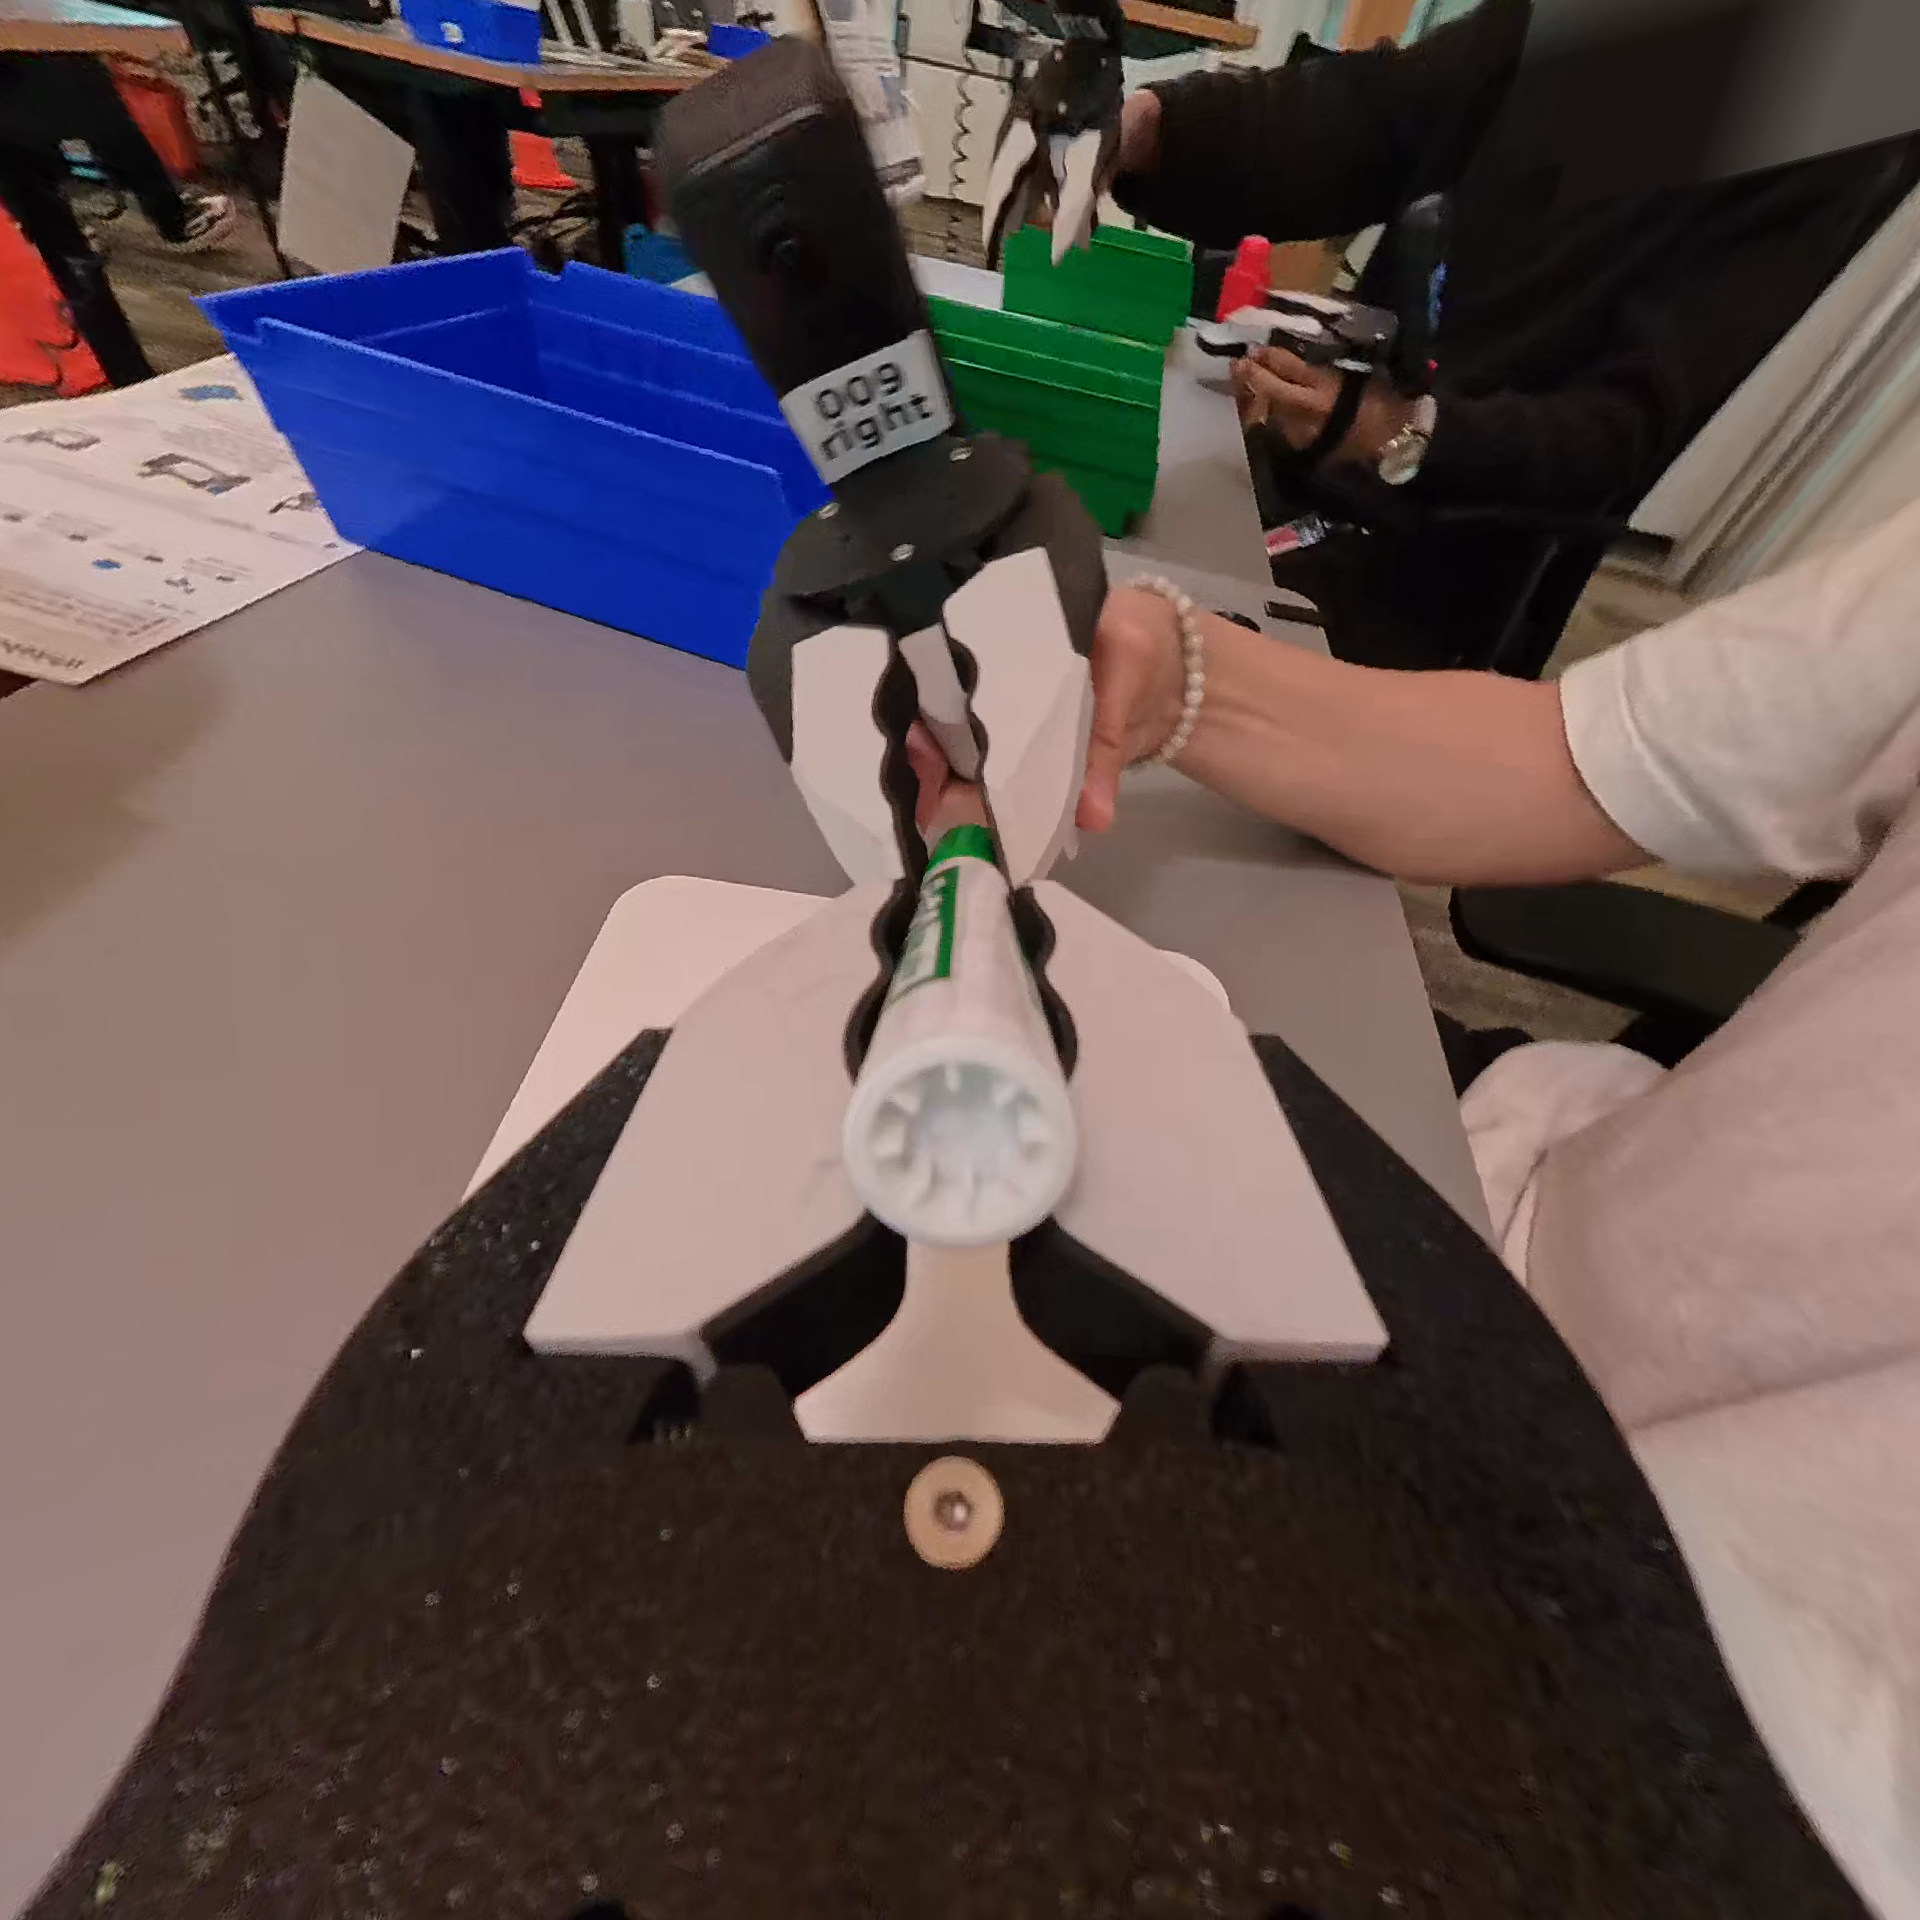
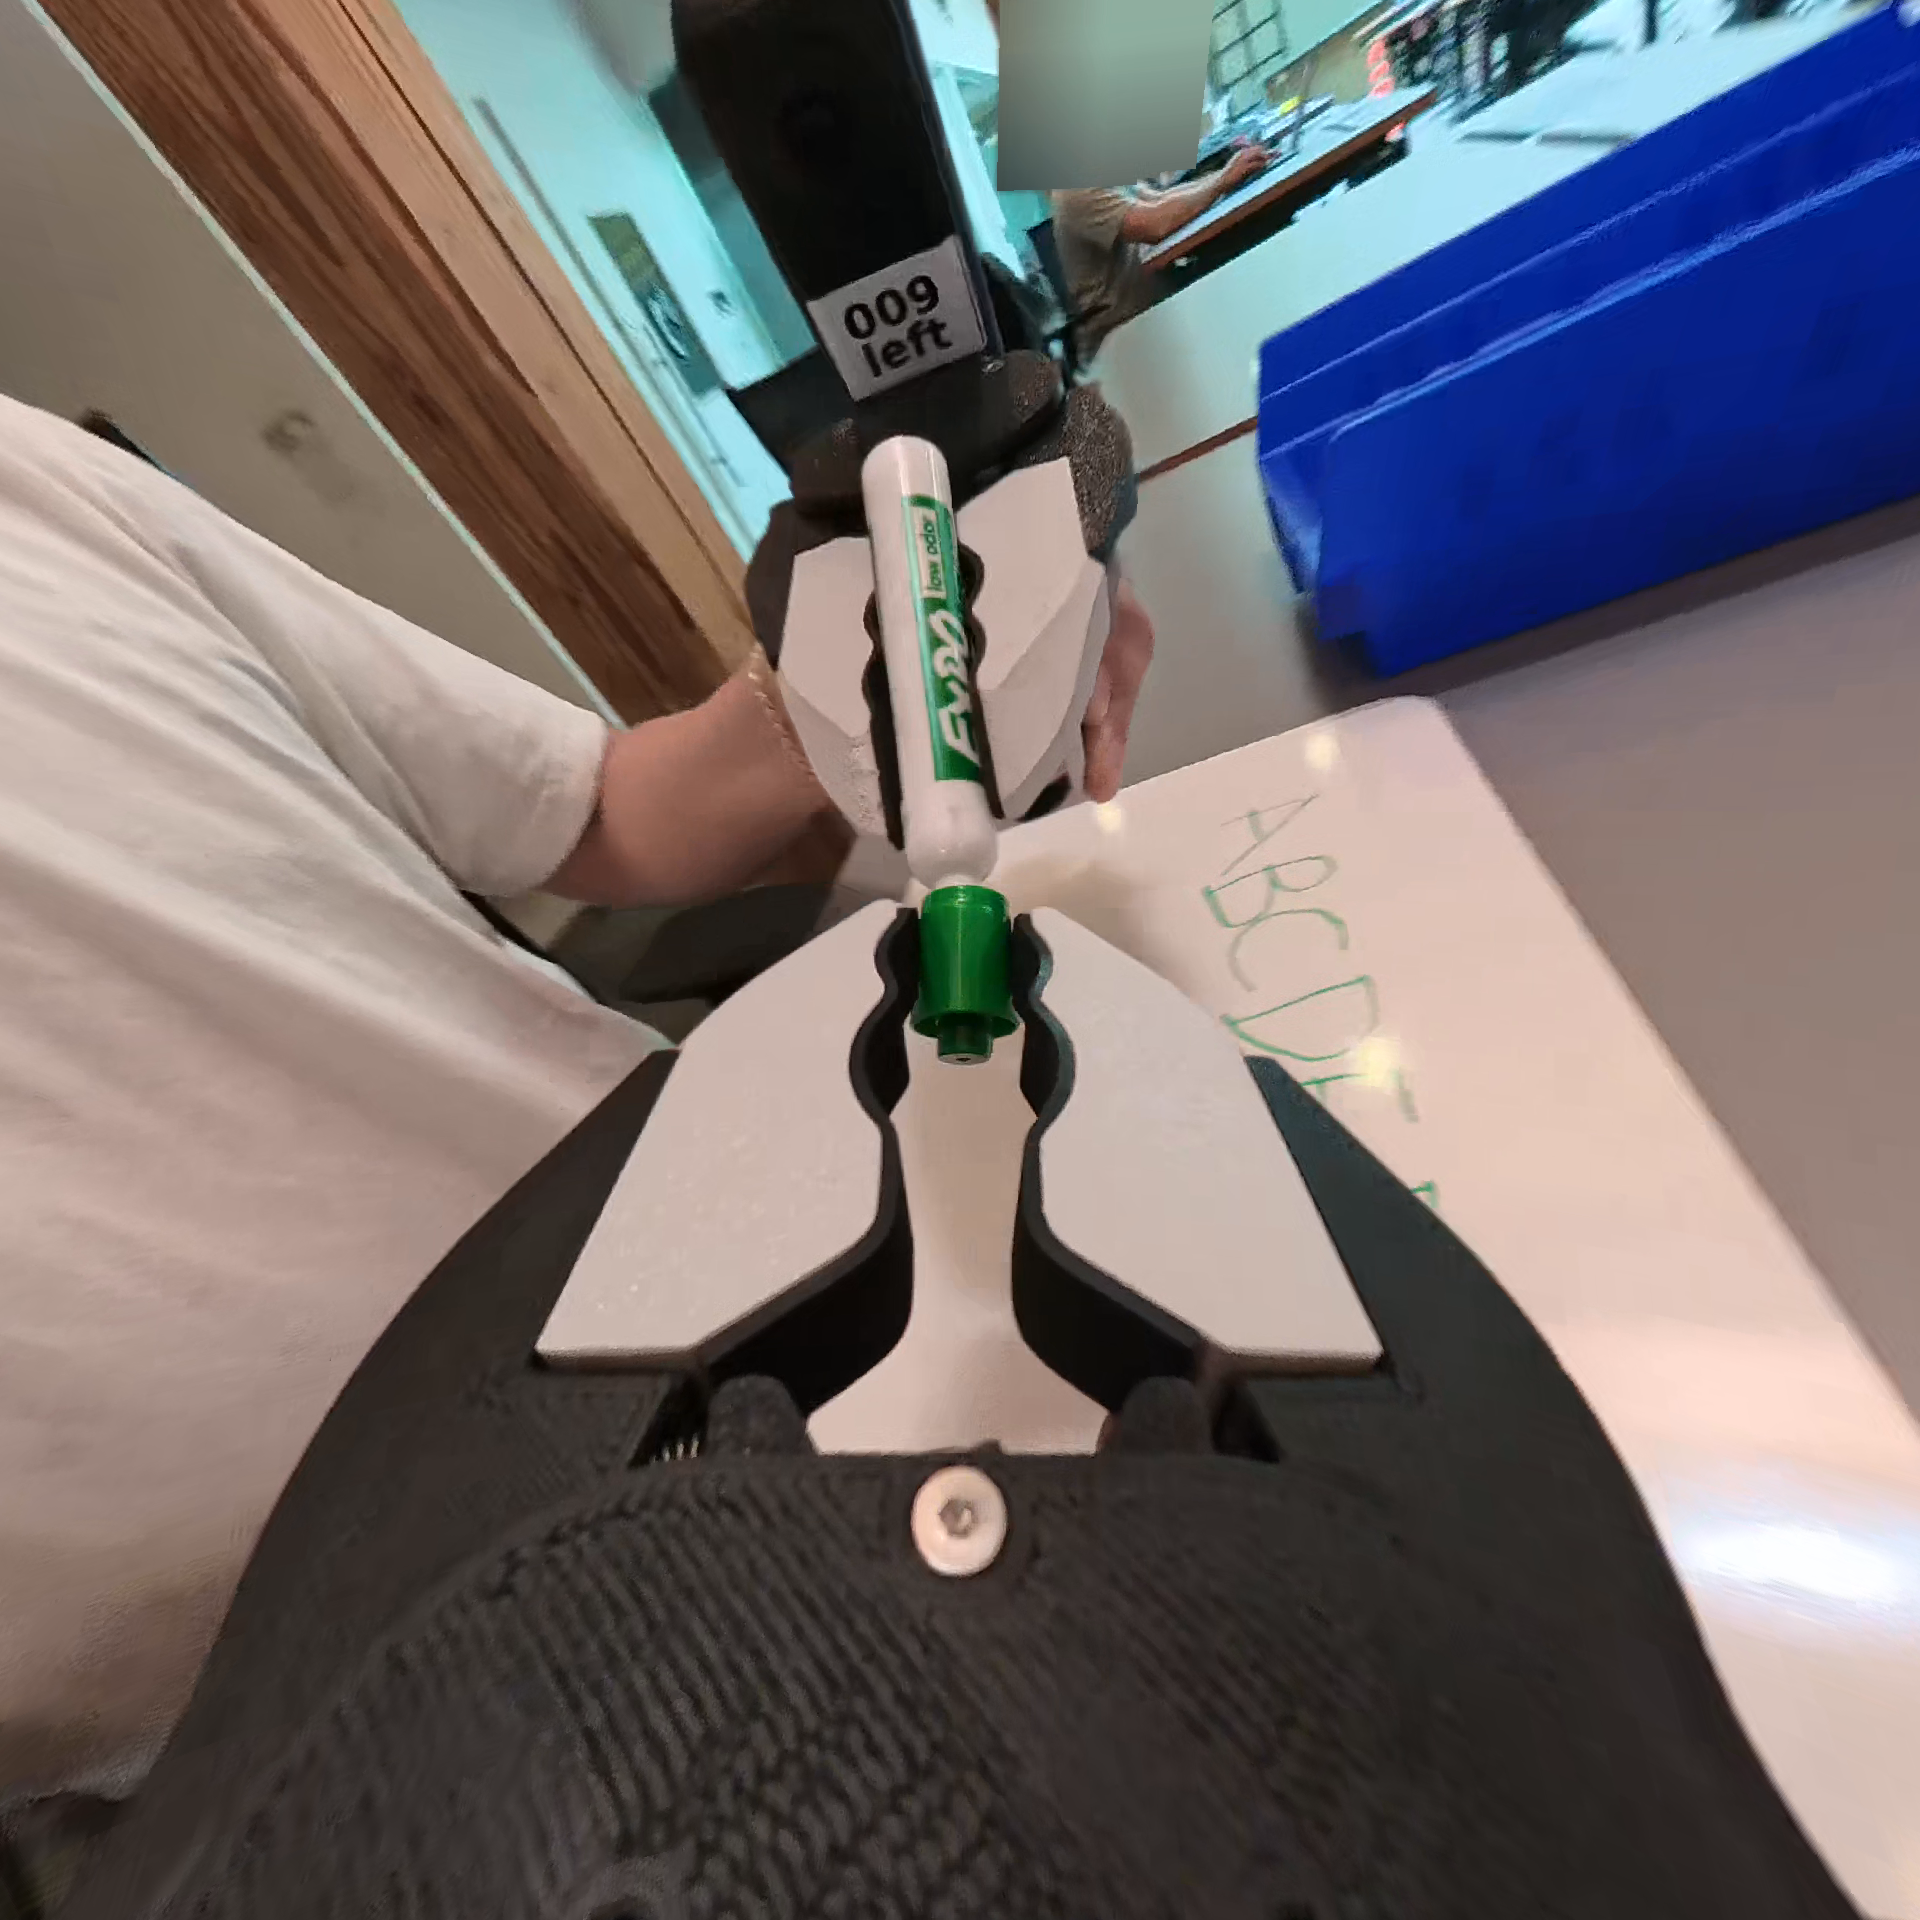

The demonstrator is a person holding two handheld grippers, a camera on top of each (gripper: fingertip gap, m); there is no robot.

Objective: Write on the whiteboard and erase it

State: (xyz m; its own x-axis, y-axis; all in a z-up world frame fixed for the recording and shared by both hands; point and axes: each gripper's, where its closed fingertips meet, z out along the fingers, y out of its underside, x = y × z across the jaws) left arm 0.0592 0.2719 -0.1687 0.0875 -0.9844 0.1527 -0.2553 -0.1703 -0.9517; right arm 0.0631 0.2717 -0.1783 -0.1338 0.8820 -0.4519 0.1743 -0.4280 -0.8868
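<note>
Left tongs (image 1: 961, 940) are closed on the white marker (image 1: 961, 1039) barrel; right tongs (image 2: 961, 961) are clamped on its green cap (image 2: 961, 971), seated at the marker's tip. Below, the whiteboard (image 2: 1507, 1039) with green writing lies on the tabletop (image 1: 312, 831); a blue bin (image 1: 520, 447) sits toward the far edge.

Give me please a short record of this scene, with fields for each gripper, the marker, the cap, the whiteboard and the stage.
left gripper: shut on marker
right gripper: shut on cap
marker: white barrel, green label, its writing end at the cap's mouth
cap: green, just at the marker's end; cannot tell if seated
whiteboard: flat on the grey table, green handwriting on it
blue bin: beyond the board
stage: writing done, erasing not yet started
</note>
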